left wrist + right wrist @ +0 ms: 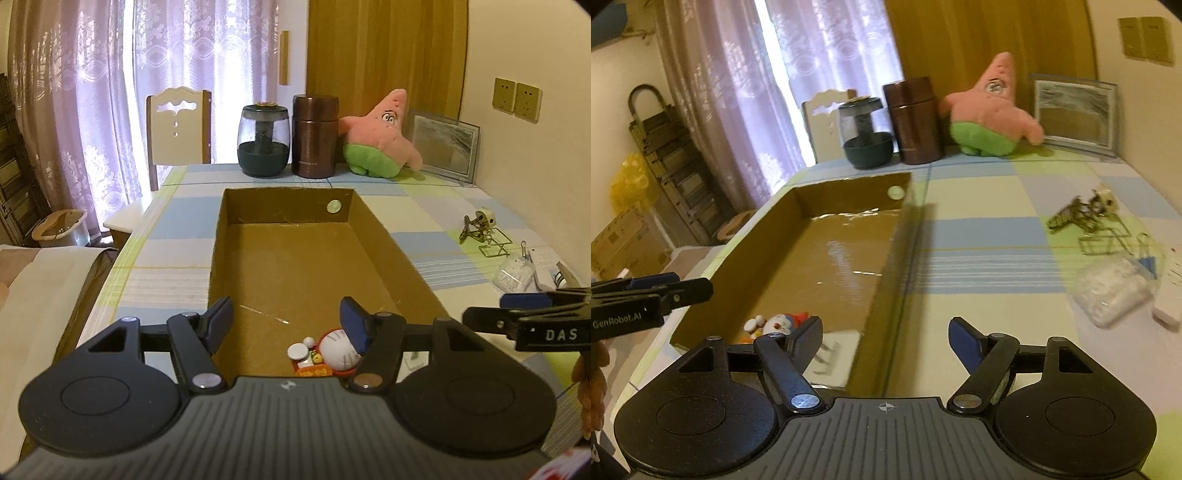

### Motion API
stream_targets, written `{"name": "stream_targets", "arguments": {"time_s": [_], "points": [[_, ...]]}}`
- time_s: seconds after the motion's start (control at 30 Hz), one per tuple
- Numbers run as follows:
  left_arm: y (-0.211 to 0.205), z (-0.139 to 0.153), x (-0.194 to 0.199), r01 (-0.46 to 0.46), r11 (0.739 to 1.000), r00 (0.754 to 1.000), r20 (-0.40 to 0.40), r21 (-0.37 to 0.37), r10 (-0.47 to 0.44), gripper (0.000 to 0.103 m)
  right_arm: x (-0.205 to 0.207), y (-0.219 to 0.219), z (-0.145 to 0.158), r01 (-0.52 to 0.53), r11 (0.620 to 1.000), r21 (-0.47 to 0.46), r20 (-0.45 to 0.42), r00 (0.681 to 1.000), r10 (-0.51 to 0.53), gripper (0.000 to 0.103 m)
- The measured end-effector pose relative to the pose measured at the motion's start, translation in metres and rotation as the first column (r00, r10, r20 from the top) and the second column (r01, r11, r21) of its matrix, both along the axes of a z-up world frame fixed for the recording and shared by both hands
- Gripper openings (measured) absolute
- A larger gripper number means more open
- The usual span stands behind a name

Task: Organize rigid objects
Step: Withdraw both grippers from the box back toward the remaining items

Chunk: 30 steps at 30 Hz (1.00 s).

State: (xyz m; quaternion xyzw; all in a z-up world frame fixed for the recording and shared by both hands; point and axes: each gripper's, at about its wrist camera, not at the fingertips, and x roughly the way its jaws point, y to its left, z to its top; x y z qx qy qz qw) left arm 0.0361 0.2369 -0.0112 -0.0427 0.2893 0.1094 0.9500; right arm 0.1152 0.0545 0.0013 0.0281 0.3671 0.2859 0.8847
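Observation:
A long open cardboard box (288,210) lies on the checked tablecloth (166,258). A small white-and-blue cat figurine (338,350) with a red base lies at the box's near end. My left gripper (286,314) hangs open over that end, its right finger just above the figurine, pads not pressing it. In the right wrist view the figurine (779,325) shows in the box (849,195). My right gripper (886,328) is open and empty over the box's right wall. The left gripper (646,295) shows at the left edge, the right gripper (535,317) at the right edge of the left wrist view.
A dark glass jar (263,140), brown canister (314,136), pink star plush (380,136) and picture frame (447,147) line the table's far end. Metal clips (1078,218) and a clear plastic packet (1115,295) lie to the right of the box. A chair (179,125) stands behind.

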Motion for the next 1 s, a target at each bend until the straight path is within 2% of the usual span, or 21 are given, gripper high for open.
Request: {"name": "stream_targets", "arguments": {"time_s": [0.17, 0.4, 0.77, 1.0], "points": [[-0.013, 0.007, 0.002, 0.024, 1.0, 1.0, 0.007, 0.011, -0.024, 0.059, -0.007, -0.027, 0.005, 0.052, 0.999, 0.003, 0.003, 0.999, -0.052, 0.073], [-0.047, 0.018, 0.01, 0.083, 0.996, 0.996, 0.031, -0.012, -0.083, 0.059, -0.016, -0.077, 0.015, 0.157, 0.988, -0.009, 0.038, 0.987, -0.157, 0.074], [-0.117, 0.022, 0.035, 0.213, 0.976, 0.977, 0.037, -0.042, -0.212, 0.066, -0.022, -0.162, 0.029, 0.346, 0.937, -0.044, 0.081, 0.936, -0.342, 0.081], [-0.155, 0.018, 0.056, 0.285, 0.958, 0.958, 0.025, -0.043, -0.284, 0.072, -0.02, -0.199, 0.027, 0.424, 0.904, -0.062, 0.083, 0.904, -0.418, 0.084]]}}
